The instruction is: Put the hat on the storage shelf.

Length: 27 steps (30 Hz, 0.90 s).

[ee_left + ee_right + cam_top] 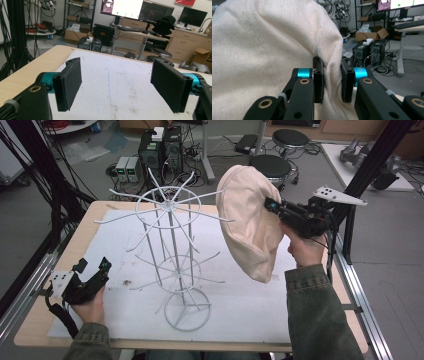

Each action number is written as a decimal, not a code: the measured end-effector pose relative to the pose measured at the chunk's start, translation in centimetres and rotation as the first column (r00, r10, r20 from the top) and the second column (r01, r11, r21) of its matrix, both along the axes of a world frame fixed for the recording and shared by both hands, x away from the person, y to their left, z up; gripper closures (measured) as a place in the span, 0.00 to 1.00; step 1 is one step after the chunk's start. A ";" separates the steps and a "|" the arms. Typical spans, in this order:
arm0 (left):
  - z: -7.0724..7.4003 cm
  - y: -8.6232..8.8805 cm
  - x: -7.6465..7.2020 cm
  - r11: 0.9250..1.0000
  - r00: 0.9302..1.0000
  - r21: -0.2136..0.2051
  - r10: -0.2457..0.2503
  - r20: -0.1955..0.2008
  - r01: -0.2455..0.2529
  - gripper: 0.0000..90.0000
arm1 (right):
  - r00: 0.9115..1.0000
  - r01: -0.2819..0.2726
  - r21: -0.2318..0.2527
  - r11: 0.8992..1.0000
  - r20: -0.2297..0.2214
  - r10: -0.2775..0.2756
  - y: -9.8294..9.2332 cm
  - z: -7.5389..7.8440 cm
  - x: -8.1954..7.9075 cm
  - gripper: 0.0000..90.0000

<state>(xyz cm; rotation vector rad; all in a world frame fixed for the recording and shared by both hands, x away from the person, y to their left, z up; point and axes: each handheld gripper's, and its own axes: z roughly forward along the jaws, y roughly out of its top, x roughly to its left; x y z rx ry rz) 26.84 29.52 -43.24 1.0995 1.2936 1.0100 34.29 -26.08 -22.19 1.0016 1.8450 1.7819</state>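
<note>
Work in hand: hanging a cream cloth hat (pixel 250 222) on the white wire rack (pixel 172 255) that stands on the surface (pixel 100 227).
Right tongs (pixel 270 206): pinching a fold of the hat between both pads (pixel 319 80); the cloth bulges out between them in the right gripper view.
Left tongs (pixel 95 267): spread wide with nothing between the jaws, resting low at the left edge of the white mat (pixel 240 300), well apart from the rack.
Where the hat is: in the air at the rack's right, level with the top ring of spokes, its lower edge hanging free above the mat.
Risk 1, slip: only 1 small fold is gripped, so the heavy loose part could, I judge, drag the cloth out of the pads.
Risk 2, snag: a spoke tip (pixel 231 220) ends right at the hat's left side; a sideways push may catch the fabric there instead of seating it over a hook.
Risk 3, tipping: the rack looks light on a narrow ring base (pixel 187 309), and no hand steadies it; a snagged hat could pull it over.
Risk 4, sight: the hat blocks most of the right gripper view, so aiming at a spoke is probably guesswork from there.
</note>
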 end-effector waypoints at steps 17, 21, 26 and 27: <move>0.0 0.0 0.0 1.000 1.000 -0.003 0.003 0.003 -0.003 0.28 | 0.998 0.025 0.033 0.999 0.050 -0.026 -1.2 2.3 -1.2 0.86; 0.0 0.0 0.1 1.000 1.000 -0.003 0.004 0.001 -0.004 0.28 | 0.997 0.035 0.051 0.998 0.070 -0.039 -1.8 3.4 -1.6 0.86; 0.0 0.0 0.1 1.000 1.000 -0.003 0.001 0.002 -0.001 0.28 | 0.995 0.041 0.055 0.998 0.091 -0.046 -1.9 4.4 -2.0 0.85; 0.0 0.0 0.1 1.000 1.000 -0.004 0.000 0.001 0.000 0.28 | 0.995 0.039 0.058 0.998 0.093 -0.044 -1.9 4.5 -2.1 0.85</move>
